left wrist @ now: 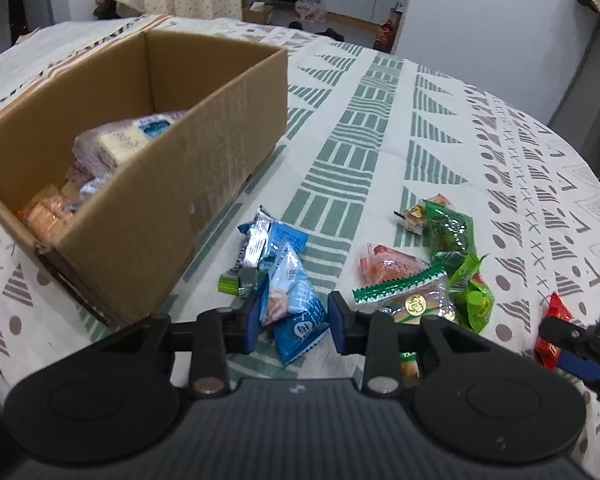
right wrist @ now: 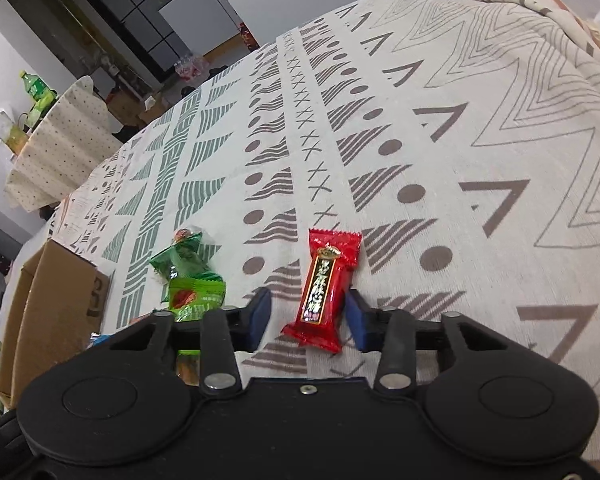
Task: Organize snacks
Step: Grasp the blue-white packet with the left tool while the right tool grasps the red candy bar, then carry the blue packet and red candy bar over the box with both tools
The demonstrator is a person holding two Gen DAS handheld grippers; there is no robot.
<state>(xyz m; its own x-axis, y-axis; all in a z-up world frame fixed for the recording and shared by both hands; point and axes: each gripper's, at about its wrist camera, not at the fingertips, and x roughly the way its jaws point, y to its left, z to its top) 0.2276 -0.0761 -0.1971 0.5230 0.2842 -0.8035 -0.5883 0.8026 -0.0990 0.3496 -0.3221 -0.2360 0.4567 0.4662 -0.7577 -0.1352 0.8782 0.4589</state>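
Left wrist view: the left gripper (left wrist: 296, 322), fingers apart, straddles a blue snack packet (left wrist: 296, 312) at lower centre; neither pad clearly presses it. A cardboard box (left wrist: 204, 152) at upper left holds wrapped snacks (left wrist: 120, 144). Green packets (left wrist: 456, 248) and a clear-wrapped pastry (left wrist: 412, 300) lie loose on the patterned tablecloth (left wrist: 380, 120), right of centre.

Right wrist view: the right gripper (right wrist: 308, 320), fingers apart, brackets a red candy bar (right wrist: 326, 288) lying on the cloth at centre; whether the right pad touches it cannot be told.
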